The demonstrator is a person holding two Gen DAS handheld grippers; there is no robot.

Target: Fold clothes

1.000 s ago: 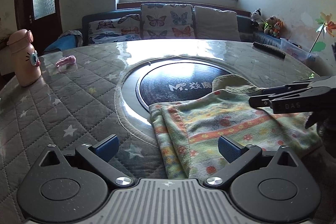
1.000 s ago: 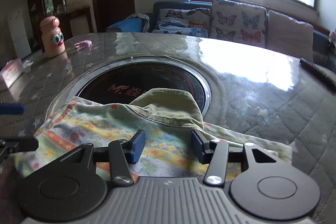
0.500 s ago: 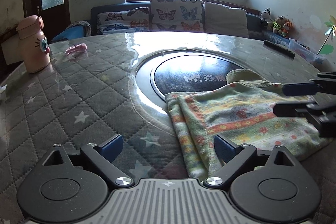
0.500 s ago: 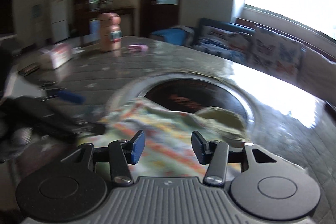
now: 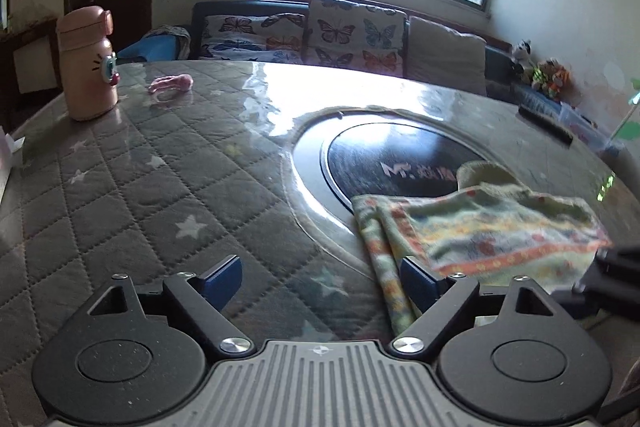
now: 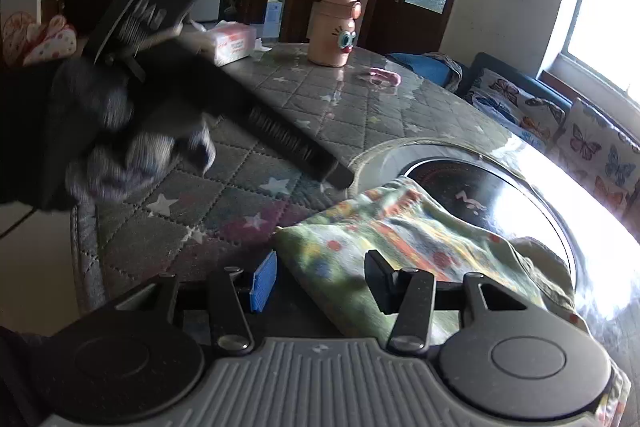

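Half a second ago the right wrist view looked more squarely across the table; now it has swung further toward the left side of the room, so the left gripper's body and the gloved hand holding it fill its upper left. The left gripper has pulled back toward the table's near edge, and the folded cloth sits further to its right. Its blue-padded fingers stand wide apart with only quilted table cover between them (the right-hand pad just overlaps the cloth's near corner). The right gripper is also parted, its fingers straddling the cloth's near edge without pinching it.

The cloth, a striped, flower-printed garment, lies near the table's front edge, partly over the rim of the round inset hob. Its long axis runs along that front edge; the folded side faces the table's left.

Only the right wrist view shows the tissue box; only the left shows the dark remote at the far right edge. Both show the pink flask.
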